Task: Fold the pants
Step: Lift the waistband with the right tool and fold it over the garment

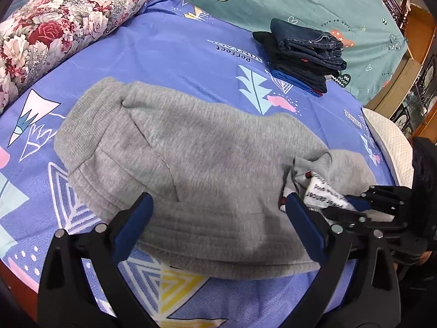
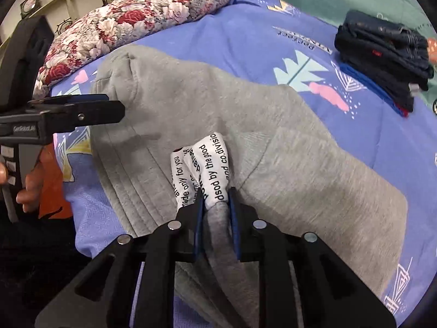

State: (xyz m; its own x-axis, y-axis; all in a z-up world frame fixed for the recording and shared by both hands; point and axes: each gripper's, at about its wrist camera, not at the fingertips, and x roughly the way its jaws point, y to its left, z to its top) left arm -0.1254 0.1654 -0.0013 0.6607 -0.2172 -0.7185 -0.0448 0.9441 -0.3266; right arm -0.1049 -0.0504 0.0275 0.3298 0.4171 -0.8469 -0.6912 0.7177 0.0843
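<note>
1. Grey sweatpants (image 1: 196, 164): lying on the bed's blue patterned sheet (image 1: 177, 54), already doubled over. The long axis runs from the ribbed waistband at the far left of the left wrist view toward the near right, where the cuff end sits.
2. Cuff end with white printed drawstring tape (image 2: 207, 169): lifted off the pile. It lies directly ahead of the right tongs and just right of the left tongs' right finger.
3. Right tongs (image 2: 215, 205): clamped on the grey cuff fabric, the printed tape sticking out beyond the blue pads. No earlier view is available for comparison. The tool points steeply down at the pants.
4. Left tongs (image 1: 218, 213): fingers wide apart, holding nothing, hovering over the near hem of the pants and angled downward. In the right wrist view the tool is seen side-on at the left edge, gripped by a hand (image 2: 27, 188).
5. Key relation: the right hand is the one that has the cuff; the waistband lies far across the pants from it, so the next fold would likely carry the cuff along the long axis toward the waistband.
6. Stack of folded dark trousers (image 1: 306, 57): well apart, far right on the bed.
7. Floral pillow (image 1: 62, 27): far left, beyond the waistband.
</note>
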